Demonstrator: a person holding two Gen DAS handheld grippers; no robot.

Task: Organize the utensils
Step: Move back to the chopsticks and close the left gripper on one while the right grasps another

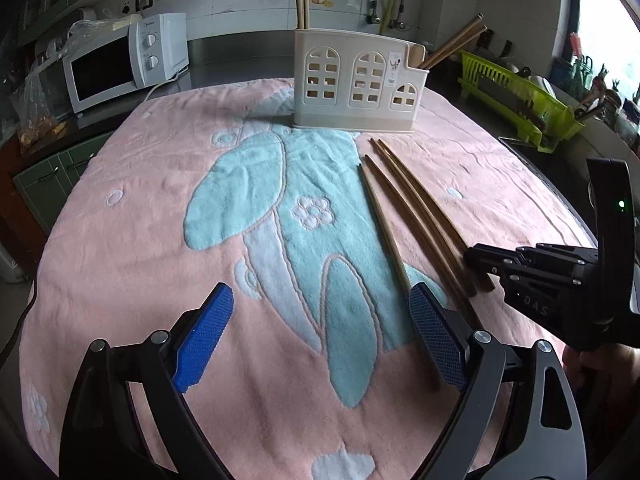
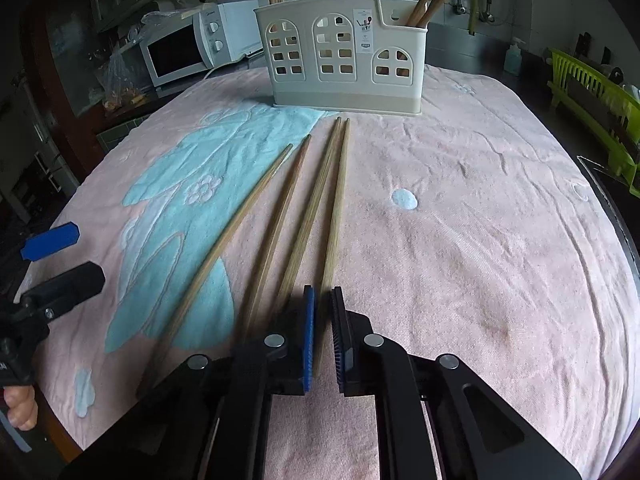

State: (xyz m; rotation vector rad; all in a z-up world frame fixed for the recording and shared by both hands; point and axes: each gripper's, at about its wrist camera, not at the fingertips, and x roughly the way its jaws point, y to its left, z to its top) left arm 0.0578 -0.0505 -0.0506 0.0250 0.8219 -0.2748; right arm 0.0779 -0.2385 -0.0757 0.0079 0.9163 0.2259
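Note:
Several wooden chopsticks (image 2: 280, 216) lie side by side on a pink and blue towel (image 2: 480, 240), pointing at a cream utensil holder (image 2: 344, 56) that has chopsticks standing in both ends. My right gripper (image 2: 323, 300) is low on the towel, its jaws nearly closed around the thick end of the rightmost chopstick (image 2: 338, 200), which still lies flat. My left gripper (image 1: 320, 308) is open and empty above the towel, left of the chopsticks (image 1: 404, 208). The right gripper (image 1: 480, 258) shows at the chopsticks' near ends. The holder (image 1: 360, 84) stands at the towel's far edge.
A white microwave (image 1: 120, 64) stands at the back left on the counter. A green dish rack (image 1: 520, 96) stands at the right. A soap bottle (image 2: 513, 56) is behind the towel at the right. The towel's edges drop off left and right.

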